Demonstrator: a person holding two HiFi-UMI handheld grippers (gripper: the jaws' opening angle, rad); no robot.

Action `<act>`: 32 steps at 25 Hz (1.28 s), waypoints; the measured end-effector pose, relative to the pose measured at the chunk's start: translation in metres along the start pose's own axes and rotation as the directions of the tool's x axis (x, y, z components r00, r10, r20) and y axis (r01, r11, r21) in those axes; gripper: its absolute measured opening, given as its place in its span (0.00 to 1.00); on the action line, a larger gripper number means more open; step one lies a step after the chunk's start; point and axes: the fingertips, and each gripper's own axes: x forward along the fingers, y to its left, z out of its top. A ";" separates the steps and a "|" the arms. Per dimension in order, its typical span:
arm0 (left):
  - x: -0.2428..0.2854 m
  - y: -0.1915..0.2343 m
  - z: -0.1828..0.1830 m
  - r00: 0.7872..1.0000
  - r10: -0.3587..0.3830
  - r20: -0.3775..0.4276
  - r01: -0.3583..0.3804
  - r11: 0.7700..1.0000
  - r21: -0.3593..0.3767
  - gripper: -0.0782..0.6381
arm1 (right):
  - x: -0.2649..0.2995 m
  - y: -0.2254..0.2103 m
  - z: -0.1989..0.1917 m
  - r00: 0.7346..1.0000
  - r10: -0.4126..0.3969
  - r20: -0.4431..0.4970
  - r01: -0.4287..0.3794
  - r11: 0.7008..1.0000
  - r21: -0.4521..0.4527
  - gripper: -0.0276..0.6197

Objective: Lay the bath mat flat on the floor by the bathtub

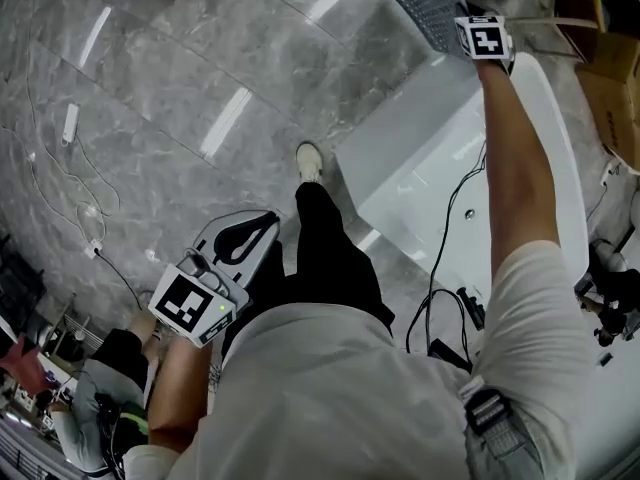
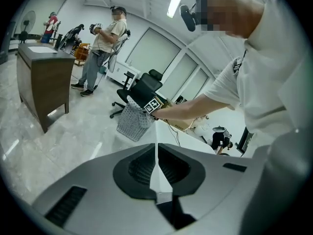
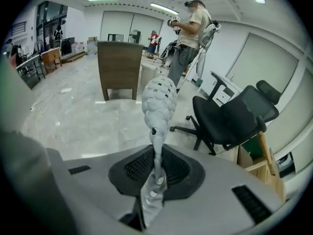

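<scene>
A grey, bumpy bath mat (image 1: 425, 3) hangs over the floor at the far end of the white bathtub (image 1: 440, 168). My right gripper (image 1: 452, 20) is stretched out over the tub and shut on the mat's edge. In the right gripper view the mat (image 3: 160, 102) stands up edge-on from between the closed jaws of the right gripper (image 3: 157, 168). My left gripper (image 1: 270, 220) hangs low at my left side, shut with nothing in it. In the left gripper view, past the left gripper (image 2: 156, 168), the mat (image 2: 133, 123) dangles beside the tub rim (image 2: 195, 146).
Grey marble floor lies left of the tub, with cables (image 1: 80, 198) and a power strip (image 1: 70, 123) on it. A cardboard box (image 1: 610, 98) sits right of the tub. A black office chair (image 3: 234, 116), a wooden desk (image 3: 120, 67) and a standing person (image 2: 102, 48) are farther off.
</scene>
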 end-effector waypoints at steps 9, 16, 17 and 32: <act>0.030 0.018 -0.050 0.999 -0.007 -0.049 0.002 0.994 -0.105 0.15 | 0.091 0.192 -0.116 0.967 0.209 -0.148 -0.208 0.978 0.021 0.13; 0.033 0.033 -0.084 0.999 -0.002 -0.052 -0.006 0.988 -0.153 0.15 | 0.106 0.330 -0.165 0.907 0.350 -0.234 -0.345 0.937 0.062 0.14; 0.032 0.034 -0.088 0.999 -0.001 -0.049 -0.007 0.988 -0.157 0.15 | 0.107 0.342 -0.169 0.902 0.360 -0.237 -0.351 0.933 0.078 0.14; -0.013 0.043 -0.147 0.999 0.045 0.007 -0.042 0.980 -0.196 0.15 | 0.093 0.456 -0.193 0.847 0.460 -0.267 -0.434 0.888 0.152 0.16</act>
